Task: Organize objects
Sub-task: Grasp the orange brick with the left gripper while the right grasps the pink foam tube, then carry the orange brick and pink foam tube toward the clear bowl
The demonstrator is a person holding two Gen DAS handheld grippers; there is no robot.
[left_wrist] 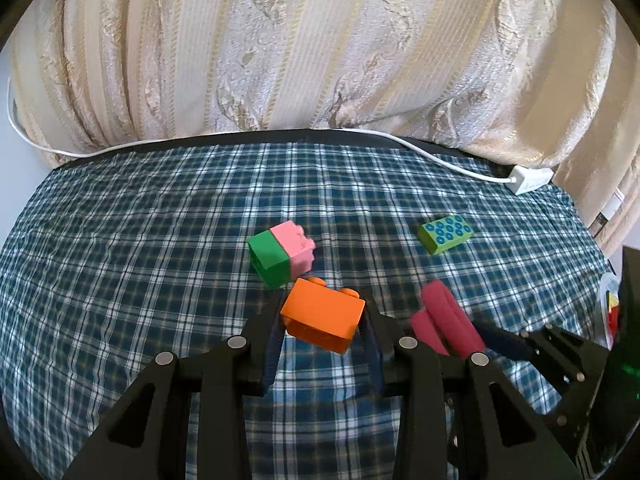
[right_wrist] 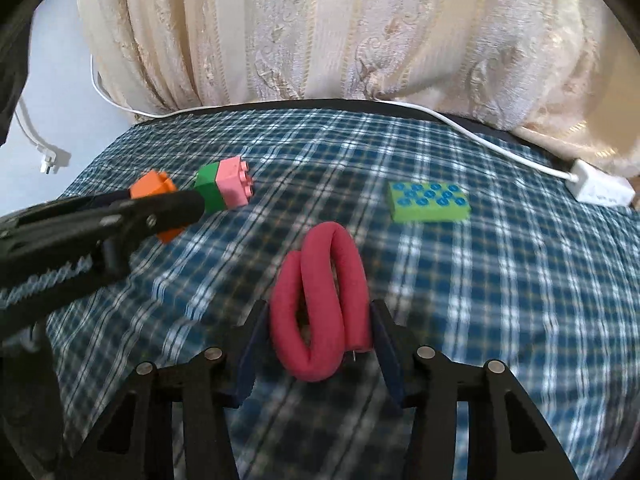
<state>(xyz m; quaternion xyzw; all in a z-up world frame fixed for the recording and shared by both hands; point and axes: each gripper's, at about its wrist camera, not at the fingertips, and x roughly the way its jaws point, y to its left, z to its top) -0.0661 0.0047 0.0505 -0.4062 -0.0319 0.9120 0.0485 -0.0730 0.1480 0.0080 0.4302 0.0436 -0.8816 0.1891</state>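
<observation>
Orange plastic studded brick (left_wrist: 323, 319) clamped in left gripper (left_wrist: 322, 334), raised mid-tablecloth (left_wrist: 120, 240). Pink bent foam roller (right_wrist: 320, 300) pinched in right gripper (right_wrist: 319, 344). Green-and-pink joined bricks (left_wrist: 280, 254) and green dotted block (left_wrist: 445, 233) loose toward far edge. Sorting judged barely begun.

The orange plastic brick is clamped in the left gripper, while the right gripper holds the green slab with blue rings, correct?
Not quite. The orange plastic brick is indeed in the left gripper, but the right gripper holds the bent pink foam tube, as the right wrist view shows. The green slab with blue rings lies untouched on the checked cloth.
</observation>
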